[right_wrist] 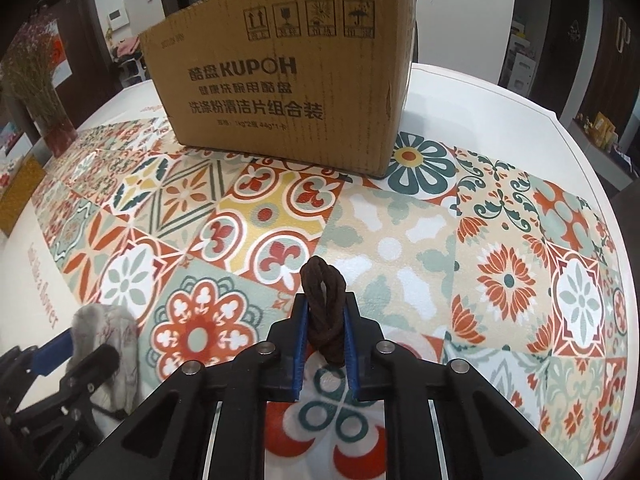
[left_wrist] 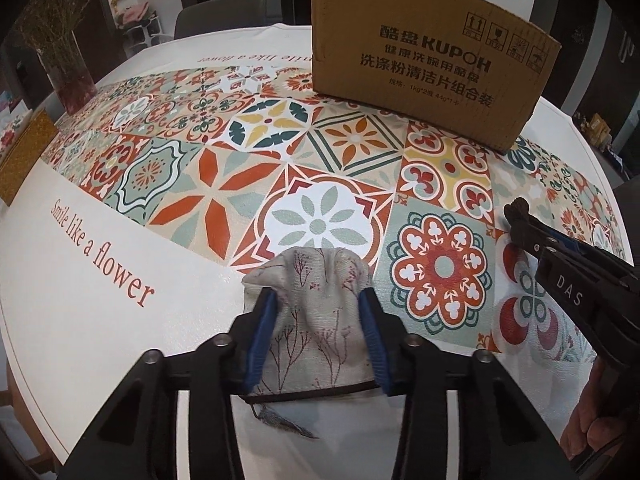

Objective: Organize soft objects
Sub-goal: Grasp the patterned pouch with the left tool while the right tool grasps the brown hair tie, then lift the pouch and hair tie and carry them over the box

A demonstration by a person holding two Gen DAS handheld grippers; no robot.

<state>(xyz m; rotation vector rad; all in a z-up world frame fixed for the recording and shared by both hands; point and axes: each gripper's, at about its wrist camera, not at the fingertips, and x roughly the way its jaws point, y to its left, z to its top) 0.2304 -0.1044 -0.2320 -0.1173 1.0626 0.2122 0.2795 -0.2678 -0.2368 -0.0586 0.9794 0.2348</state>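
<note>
A beige cloth pouch [left_wrist: 312,272] with a red branch print lies on the table near its front edge. My left gripper [left_wrist: 317,296] is shut on it, and the fabric bunches up between the blue pads. A dark tassel [left_wrist: 280,424] trails from the pouch under the gripper. In the right wrist view the same pouch [right_wrist: 116,328] shows at the lower left. My right gripper [right_wrist: 325,304] is shut on a looped dark brown cord [right_wrist: 324,280], held just above the patterned tablecloth. The right gripper [left_wrist: 520,216] appears right of the pouch in the left wrist view.
A brown cardboard box [right_wrist: 288,88] with printed lettering stands at the back of the round table [left_wrist: 80,280]. A glass vase of dried flowers [left_wrist: 68,60] and a golden box [left_wrist: 24,156] sit at the far left. A grey chair [left_wrist: 220,12] stands behind the table.
</note>
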